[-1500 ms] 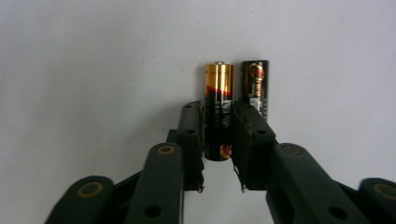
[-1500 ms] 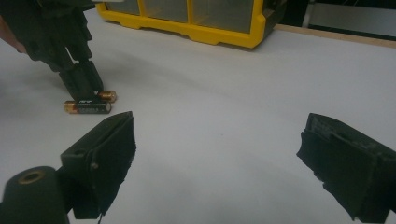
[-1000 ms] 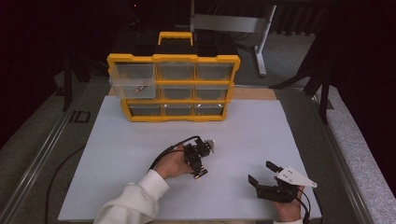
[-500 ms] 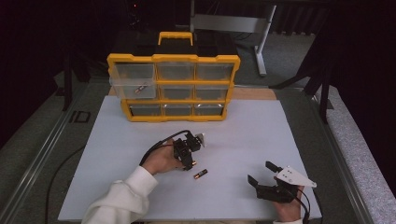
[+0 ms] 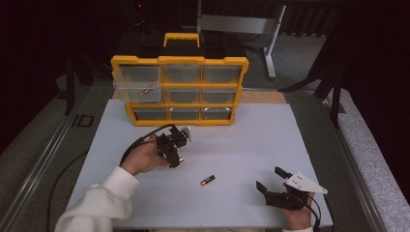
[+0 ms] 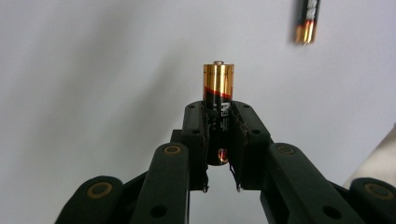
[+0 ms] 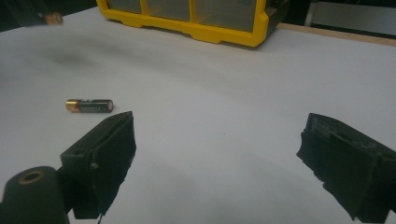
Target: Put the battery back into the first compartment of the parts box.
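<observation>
1. Risk, as I judge it: the left tool (image 6: 218, 135) grips the battery (image 6: 217, 86) by its lower end only, w/ most of the gold top sticking out past the pads. A bump or quick swing could tilt it or let it slip out onto the white surface (image 5: 251, 140).
2. Risk no. 2: if it's headed for the pulled-out drawer (image 5: 138, 89), upper left of the high view, on the yellow organizer (image 5: 180, 92), the opening is small and already holds something small. A bad angle could clip the drawer's front edge and knock the battery loose.
3. Left tool state: clamped narrow on that battery, held centre-left of the high view (image 5: 175, 153), clear of the organizer.
4. Second battery (image 5: 207, 181) lies flat on the surface, just below centre of the high view, btwn the two tools, apart from both. In the right gripper view it sits left of middle (image 7: 89, 105), beyond the left jaw, not touching.
5. Right tool (image 5: 274, 186) sits lower right, jaws spread wide, nothing in them. A careless sweep could roll the loose battery away.
</observation>
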{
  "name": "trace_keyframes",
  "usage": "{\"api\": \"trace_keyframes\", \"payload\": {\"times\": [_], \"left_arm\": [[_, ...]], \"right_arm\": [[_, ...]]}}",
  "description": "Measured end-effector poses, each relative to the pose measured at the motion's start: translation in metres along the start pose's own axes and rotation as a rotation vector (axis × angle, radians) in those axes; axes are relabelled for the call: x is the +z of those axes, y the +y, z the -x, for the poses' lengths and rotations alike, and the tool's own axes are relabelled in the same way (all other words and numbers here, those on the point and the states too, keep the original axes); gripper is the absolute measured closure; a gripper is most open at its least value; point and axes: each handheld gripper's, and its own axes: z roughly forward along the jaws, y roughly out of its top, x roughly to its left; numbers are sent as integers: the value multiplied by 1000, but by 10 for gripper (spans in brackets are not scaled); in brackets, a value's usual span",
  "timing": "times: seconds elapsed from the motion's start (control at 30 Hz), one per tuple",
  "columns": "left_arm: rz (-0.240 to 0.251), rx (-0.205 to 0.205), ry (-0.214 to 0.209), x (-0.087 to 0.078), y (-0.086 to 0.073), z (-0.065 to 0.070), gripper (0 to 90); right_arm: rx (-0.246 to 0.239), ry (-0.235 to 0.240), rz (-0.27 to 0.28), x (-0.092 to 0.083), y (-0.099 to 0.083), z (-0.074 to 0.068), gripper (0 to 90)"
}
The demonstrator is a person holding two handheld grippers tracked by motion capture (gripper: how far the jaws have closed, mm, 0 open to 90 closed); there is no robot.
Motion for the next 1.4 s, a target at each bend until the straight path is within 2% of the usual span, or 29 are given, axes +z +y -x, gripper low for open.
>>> {"api": "trace_keyframes", "payload": {"times": [0.23, 0.27, 0.3, 0.37, 0.4, 0.43, 0.5, 0.6, 0.67, 0.7, 0.73, 0.83, 0.93, 1.0, 1.1, 1.2, 1.23, 1.4], "left_arm": [[22, -61, 21, -24, -24, -21, 774], [31, -65, 22, -27, -26, -23, 774], [33, -44, 39, -33, -30, -28, 774], [50, -82, 33, -41, -35, -31, 774], [50, -82, 33, -41, -35, -31, 774], [70, -89, 42, -53, -41, -36, 774], [88, -118, 44, -62, -46, -40, 773], [99, -110, 53, -71, -51, -44, 773], [114, -128, 37, -82, -57, -45, 772], [122, -115, 40, -86, -59, -47, 772], [126, -121, 37, -89, -61, -48, 772], [119, -131, 40, -96, -64, -52, 772], [93, -138, 58, -100, -66, -55, 772], [83, -128, 63, -103, -66, -57, 772], [84, -148, 56, -117, -69, -63, 772], [84, -145, 63, -126, -71, -66, 771], [87, -148, 71, -137, -73, -69, 771], [83, -156, 74, -160, -78, -75, 771]], "right_arm": [[2, 0, 4, 0, 0, 1, 100], [2, 0, 5, 0, 0, 0, 100], [2, 1, 6, 0, 0, 1, 100], [3, 5, 9, -1, 0, 1, 99], [3, 5, 9, -1, 0, 1, 99], [3, 7, 12, -1, 0, 0, 95], [2, 0, 16, -1, 0, 0, 90], [0, -4, 17, -1, 0, 0, 88], [-1, -4, 22, -1, 1, 0, 87], [0, -4, 21, -1, 1, 0, 87], [1, -2, 20, -1, 1, 0, 87], [2, 0, 17, -1, 1, -1, 87], [2, -3, 18, -1, 1, -1, 87], [2, -4, 18, -1, 1, -1, 87], [2, -5, 19, 0, 0, -1, 87], [2, -4, 18, 0, 0, 0, 87], [2, -4, 18, 0, 0, -1, 87], [7, -2, 15, 1, 0, -1, 87]]}}
